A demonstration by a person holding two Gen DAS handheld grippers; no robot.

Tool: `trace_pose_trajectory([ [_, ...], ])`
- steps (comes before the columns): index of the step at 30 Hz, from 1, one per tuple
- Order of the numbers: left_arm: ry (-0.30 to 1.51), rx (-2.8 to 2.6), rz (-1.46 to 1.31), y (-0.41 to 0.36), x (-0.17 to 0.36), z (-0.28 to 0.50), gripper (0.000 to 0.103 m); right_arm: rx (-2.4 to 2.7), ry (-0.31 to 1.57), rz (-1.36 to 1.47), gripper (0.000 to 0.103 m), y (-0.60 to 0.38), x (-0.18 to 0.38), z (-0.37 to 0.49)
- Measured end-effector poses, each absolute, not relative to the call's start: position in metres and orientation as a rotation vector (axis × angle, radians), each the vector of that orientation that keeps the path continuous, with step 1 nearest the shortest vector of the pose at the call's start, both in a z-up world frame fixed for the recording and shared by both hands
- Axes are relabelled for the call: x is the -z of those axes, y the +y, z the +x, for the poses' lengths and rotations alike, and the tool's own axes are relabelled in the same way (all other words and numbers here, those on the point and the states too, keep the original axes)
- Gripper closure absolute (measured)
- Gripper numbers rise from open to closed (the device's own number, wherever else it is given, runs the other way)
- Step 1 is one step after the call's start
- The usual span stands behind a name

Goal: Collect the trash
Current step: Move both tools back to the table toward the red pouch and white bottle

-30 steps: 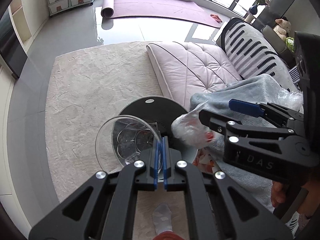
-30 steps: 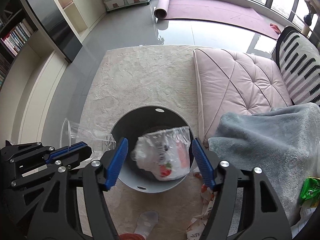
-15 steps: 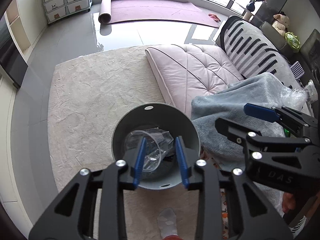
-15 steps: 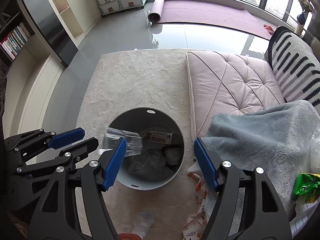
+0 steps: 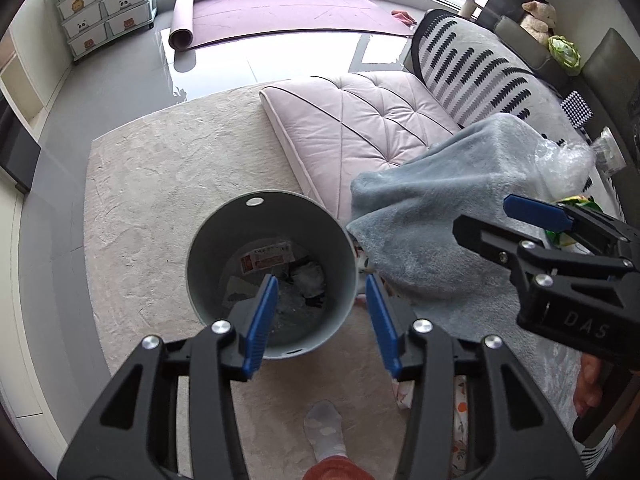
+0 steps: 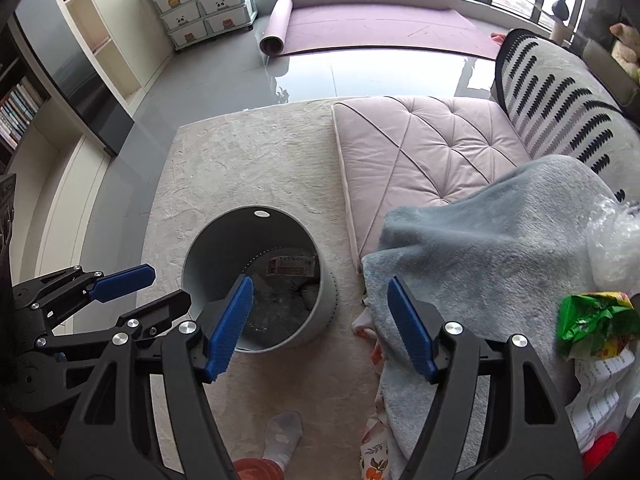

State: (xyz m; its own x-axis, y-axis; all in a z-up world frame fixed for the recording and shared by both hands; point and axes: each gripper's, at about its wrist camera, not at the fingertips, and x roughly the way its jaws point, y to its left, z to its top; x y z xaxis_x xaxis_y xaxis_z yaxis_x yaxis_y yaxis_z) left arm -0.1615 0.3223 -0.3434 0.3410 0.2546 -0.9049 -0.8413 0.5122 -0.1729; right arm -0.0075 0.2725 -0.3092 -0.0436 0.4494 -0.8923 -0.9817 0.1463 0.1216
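- Trash already binned is sitting at the bottom of the grey bin (image 5: 272, 268) on the rug (image 6: 240, 168): a printed wrapper (image 5: 266, 258) and crumpled clear plastic are showing inside.
- Both tongs are hanging spread apart and carrying nothing: the left gripper (image 5: 322, 312) over the bin's mouth, the right gripper (image 6: 322, 320) between the bin and the blue-grey blanket (image 6: 480, 248).
- More litter is waiting on the blanket's far side: a green snack bag (image 6: 596, 324), a clear plastic bag (image 6: 616, 240) and printed paper (image 6: 600, 392).
- Reaching for the green bag, the right fingers are likely to be pinching blanket pile along with the foil, dragging the blanket toward the bin.
- Clear film is looking slippery and springy; a shallow pinch is risking it sliding out on the way over.
- The bin is standing just beside the blanket's hanging edge; a swinging gripper is risking a knock that tips it.
- The two grippers are working close together, so crossing paths is risking a clash.
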Motion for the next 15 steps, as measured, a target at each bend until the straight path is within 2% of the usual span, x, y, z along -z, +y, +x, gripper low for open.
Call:
trace_pose_trajectory([
  [15,1.028,-0.460,-0.548,0.194,0.316,0.002,0.056,-0.966,1.033,-0.534,0.035,0.085,0.285,0.151],
])
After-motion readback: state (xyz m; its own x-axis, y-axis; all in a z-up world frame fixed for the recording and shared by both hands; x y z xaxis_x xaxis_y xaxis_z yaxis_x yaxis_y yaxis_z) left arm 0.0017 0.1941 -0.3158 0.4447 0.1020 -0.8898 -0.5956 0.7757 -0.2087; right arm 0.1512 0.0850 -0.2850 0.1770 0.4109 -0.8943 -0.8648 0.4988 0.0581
